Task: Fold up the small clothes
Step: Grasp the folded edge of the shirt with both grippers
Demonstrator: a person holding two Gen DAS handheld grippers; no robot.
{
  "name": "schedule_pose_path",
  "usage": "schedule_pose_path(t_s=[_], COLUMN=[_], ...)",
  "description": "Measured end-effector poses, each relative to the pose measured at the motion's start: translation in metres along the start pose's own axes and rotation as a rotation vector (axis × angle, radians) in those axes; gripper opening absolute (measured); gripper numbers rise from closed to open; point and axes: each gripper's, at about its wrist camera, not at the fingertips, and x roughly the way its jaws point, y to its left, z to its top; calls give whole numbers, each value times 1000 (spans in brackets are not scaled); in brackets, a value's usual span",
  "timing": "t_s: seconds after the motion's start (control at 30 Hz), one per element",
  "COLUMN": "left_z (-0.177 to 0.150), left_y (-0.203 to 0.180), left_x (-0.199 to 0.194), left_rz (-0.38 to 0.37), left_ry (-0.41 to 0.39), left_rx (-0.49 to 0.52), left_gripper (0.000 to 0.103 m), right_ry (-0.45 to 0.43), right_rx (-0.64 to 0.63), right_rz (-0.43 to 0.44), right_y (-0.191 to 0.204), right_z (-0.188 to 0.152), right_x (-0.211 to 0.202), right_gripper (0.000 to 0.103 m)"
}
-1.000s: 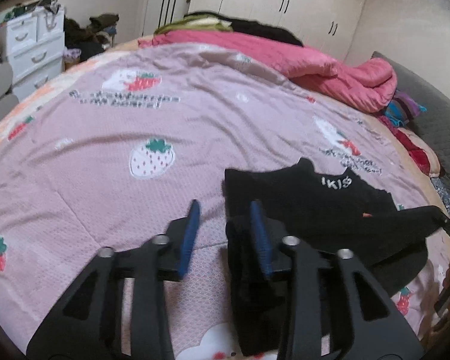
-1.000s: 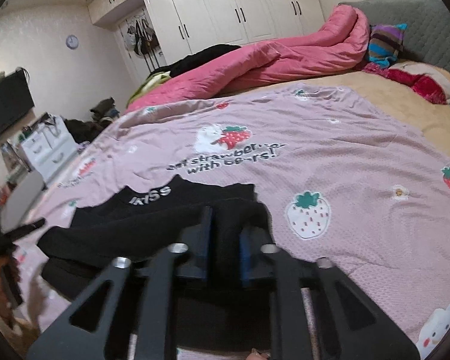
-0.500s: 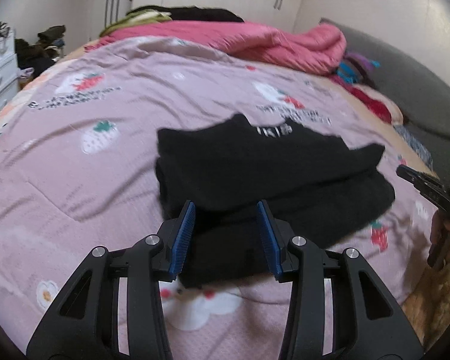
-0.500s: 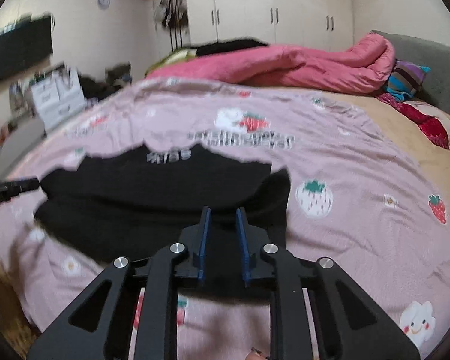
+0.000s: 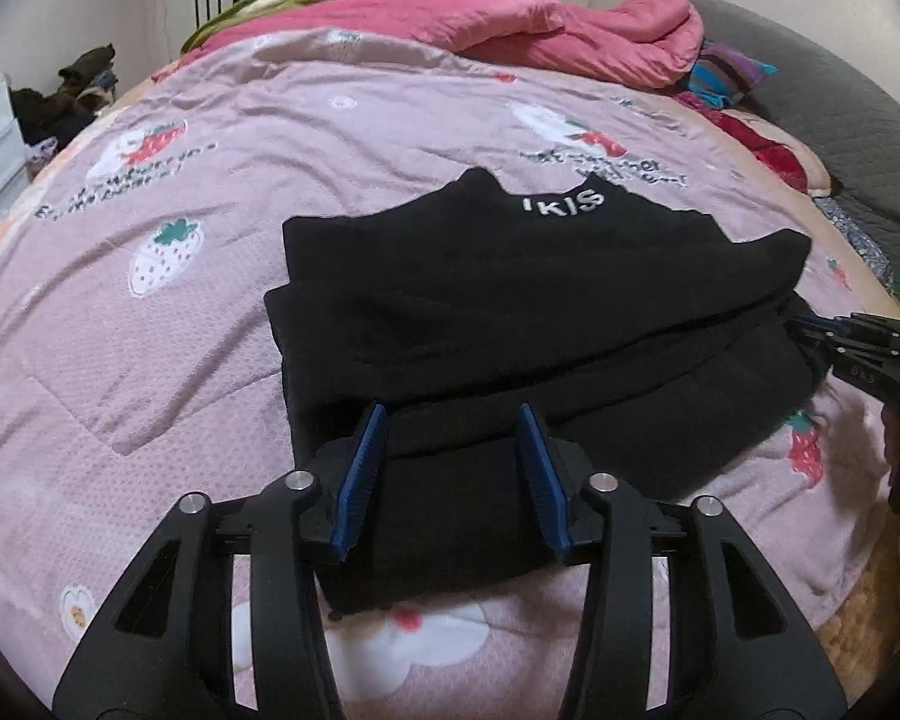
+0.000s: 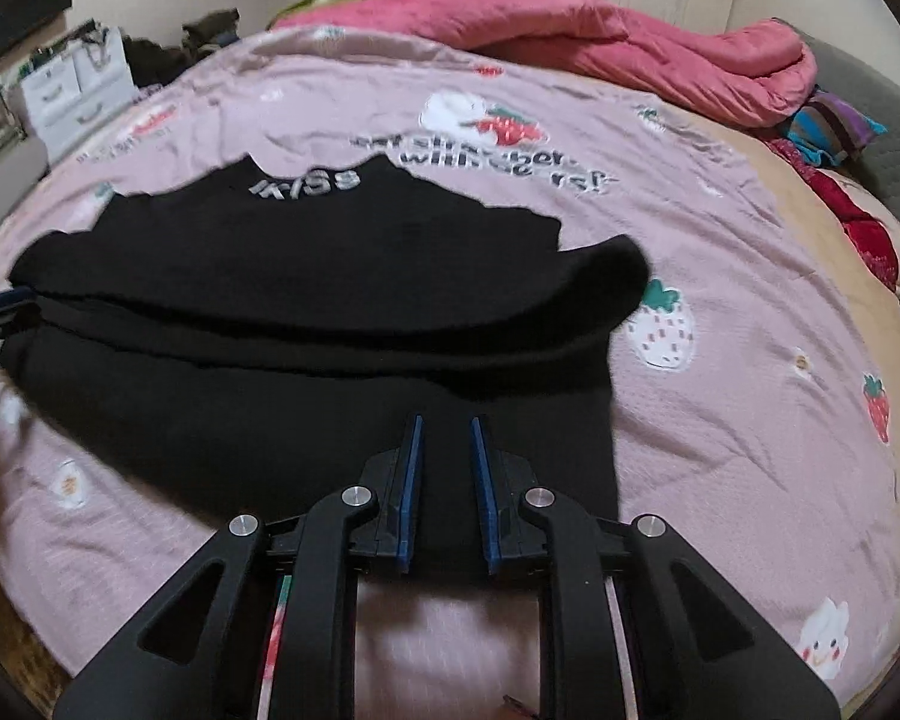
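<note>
A black sweater [image 5: 528, 312] with white collar lettering lies on the pink strawberry blanket [image 5: 150, 312], partly folded with a layer laid across its middle. It also shows in the right wrist view [image 6: 306, 312]. My left gripper [image 5: 453, 420] is open and empty, hovering over the sweater's near left hem. My right gripper [image 6: 444, 429] is open by a narrow gap and empty, over the near right hem. The right gripper shows at the right edge of the left wrist view [image 5: 858, 348].
A pink duvet [image 5: 540, 30] is heaped at the far side of the bed. Striped and red pillows [image 5: 732, 72] and a grey headboard [image 5: 840, 120] are at the right. White drawers [image 6: 72, 90] and a clothes pile stand left. White wardrobes line the back wall.
Both grippers have let go of the sweater and pulled back from it toward the near edge. The left gripper has opened wider. The sweater now lies with one layer folded across.
</note>
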Motion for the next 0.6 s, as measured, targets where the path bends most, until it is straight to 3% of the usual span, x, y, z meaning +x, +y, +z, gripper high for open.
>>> schedule_pose_path(t_s=[0.3, 0.6], left_z=[37, 70], left_y=[20, 54], left_x=[32, 21], left_rz=[18, -34], left_ry=[-4, -122], left_rx=[-108, -204], left_gripper=[46, 46], right_ry=[-27, -48], right_rx=[87, 179], right_rz=[51, 107], right_y=[-2, -16], right_z=[40, 77], right_x=[31, 50], right_gripper=[15, 15])
